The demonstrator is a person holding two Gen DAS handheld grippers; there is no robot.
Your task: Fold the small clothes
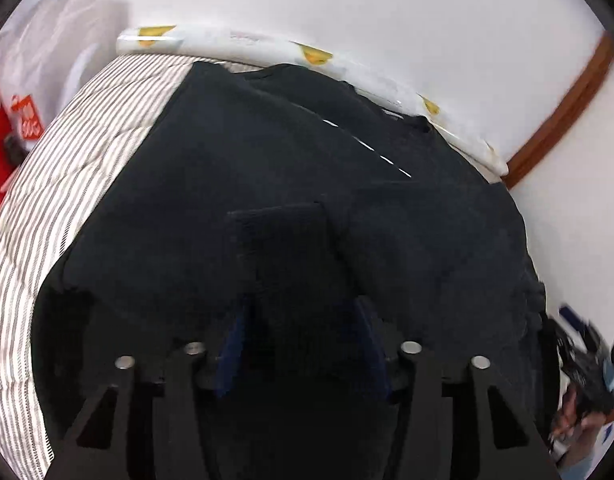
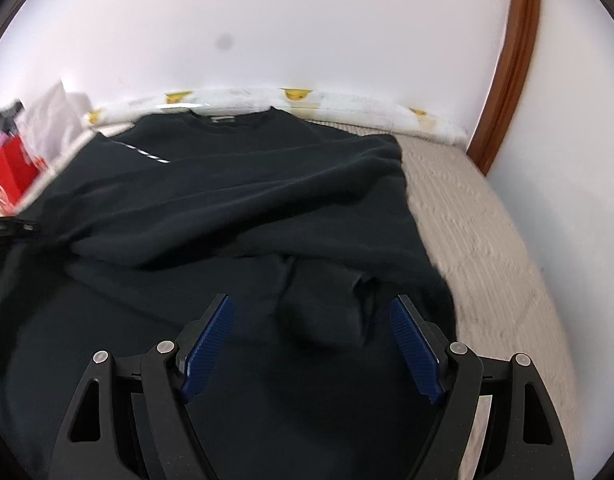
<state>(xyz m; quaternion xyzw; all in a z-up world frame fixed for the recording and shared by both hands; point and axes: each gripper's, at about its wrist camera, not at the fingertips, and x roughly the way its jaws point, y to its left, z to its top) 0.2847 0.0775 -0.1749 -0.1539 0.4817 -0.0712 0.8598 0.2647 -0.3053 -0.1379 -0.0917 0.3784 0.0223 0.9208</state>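
A home bedroom: a bed with a grey-and-white striped quilted cover (image 1: 67, 168) stands against a plain white wall (image 2: 307, 20), with brown wooden door trim (image 2: 515, 60) at its far corner.

Left claw (image 1: 303, 320) part-open, right claw (image 2: 311, 336) wide

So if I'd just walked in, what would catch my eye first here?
Mostly the big dark sweater spread across the striped bedding, its collar toward the white wall and a dashed white line on the chest. A sleeve is folded in over the body, its cuff lying just ahead of the right gripper, whose blue pads stand wide apart. The left gripper hangs over another cuff, partly open.
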